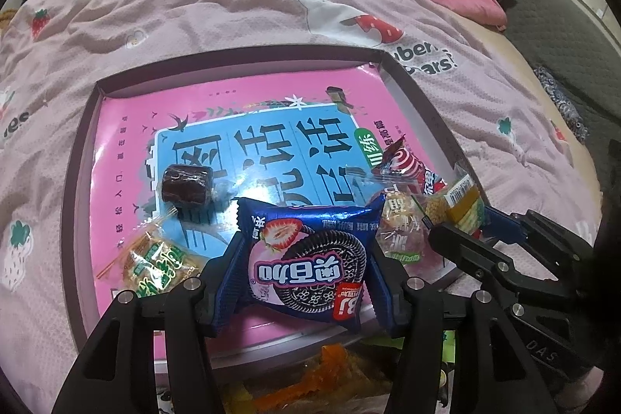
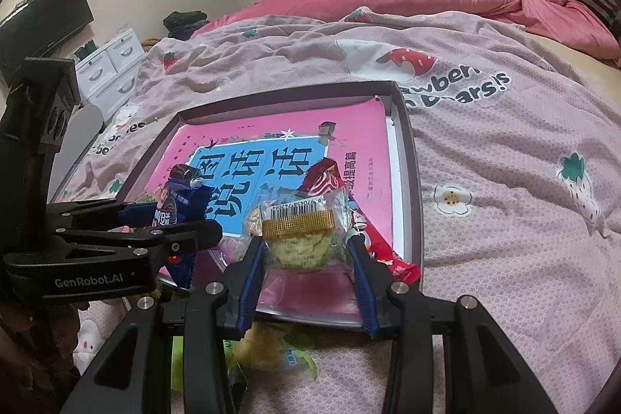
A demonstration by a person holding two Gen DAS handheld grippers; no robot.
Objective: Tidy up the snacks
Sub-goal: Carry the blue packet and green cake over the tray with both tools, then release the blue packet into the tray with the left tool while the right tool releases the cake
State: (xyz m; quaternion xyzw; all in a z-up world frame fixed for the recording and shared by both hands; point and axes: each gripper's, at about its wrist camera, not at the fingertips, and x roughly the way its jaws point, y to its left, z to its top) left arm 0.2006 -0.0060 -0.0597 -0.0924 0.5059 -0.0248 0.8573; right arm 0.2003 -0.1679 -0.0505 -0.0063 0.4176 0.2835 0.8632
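Placement step, judged. Left wrist view: left gripper jaws clamp blue cookie pack over tray near edge. Right wrist view: right gripper jaws pinch clear-wrapped pastry above same tray. Next: lower, release inside.

The left gripper, a black two-finger tool with ribbed blue pads, points steeply downward, its jaws partly closed and pressing both sides of a blue cookie packet with a strawberry picture. Just to its right, the right gripper, built the same way, tilts down less steeply, its narrower jaws clamping a clear-wrapped pale biscuit with a gold band. The two tools sit close together, side by side, fingertips apart
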